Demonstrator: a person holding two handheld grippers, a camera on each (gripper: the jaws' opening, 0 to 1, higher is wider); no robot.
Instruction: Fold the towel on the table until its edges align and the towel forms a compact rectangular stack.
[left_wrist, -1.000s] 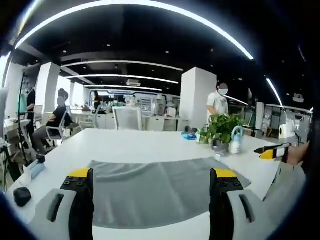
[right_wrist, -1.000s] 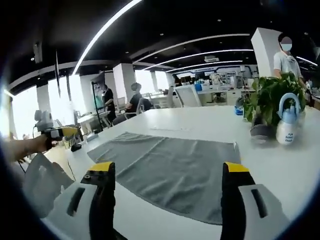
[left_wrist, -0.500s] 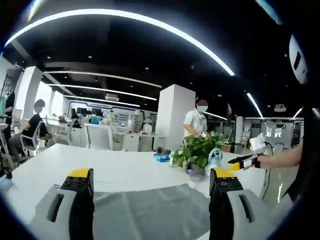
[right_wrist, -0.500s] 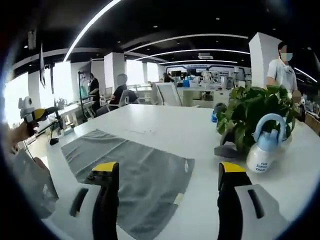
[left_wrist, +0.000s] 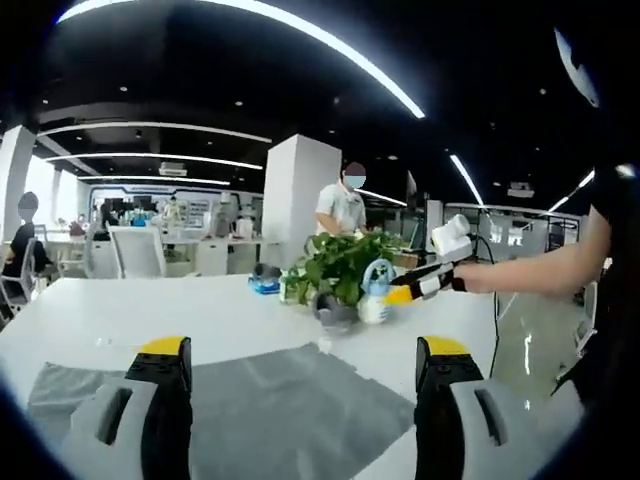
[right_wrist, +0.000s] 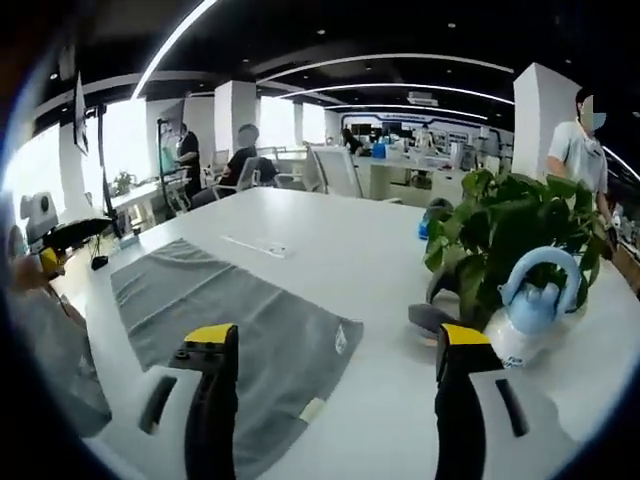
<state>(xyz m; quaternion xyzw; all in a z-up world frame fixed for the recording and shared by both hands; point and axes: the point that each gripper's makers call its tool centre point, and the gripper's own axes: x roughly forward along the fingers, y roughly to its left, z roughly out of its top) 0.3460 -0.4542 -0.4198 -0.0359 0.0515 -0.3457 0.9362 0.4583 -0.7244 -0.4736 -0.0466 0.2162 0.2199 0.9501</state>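
Observation:
A grey towel (right_wrist: 220, 320) lies flat and spread out on the white table (right_wrist: 340, 260); in the left gripper view the towel (left_wrist: 290, 400) fills the space between the jaws. My left gripper (left_wrist: 300, 385) is open above the towel, holding nothing. My right gripper (right_wrist: 330, 370) is open over the towel's near right corner, where a small label shows. The right gripper (left_wrist: 420, 288) also reaches into the left gripper view from the right, held by a bare arm. The left gripper (right_wrist: 60, 240) appears at the left edge of the right gripper view.
A potted green plant (right_wrist: 510, 235) and a light blue spray bottle (right_wrist: 530, 310) stand on the table to the towel's right; the plant (left_wrist: 335, 275) and bottle (left_wrist: 377, 290) also show in the left gripper view. Office chairs, pillars and several people are beyond the table.
Both views have swung to the right, bringing the plant and bottle closer to centre. The right gripper has shifted toward the towel's right corner. The towel itself lies as before.

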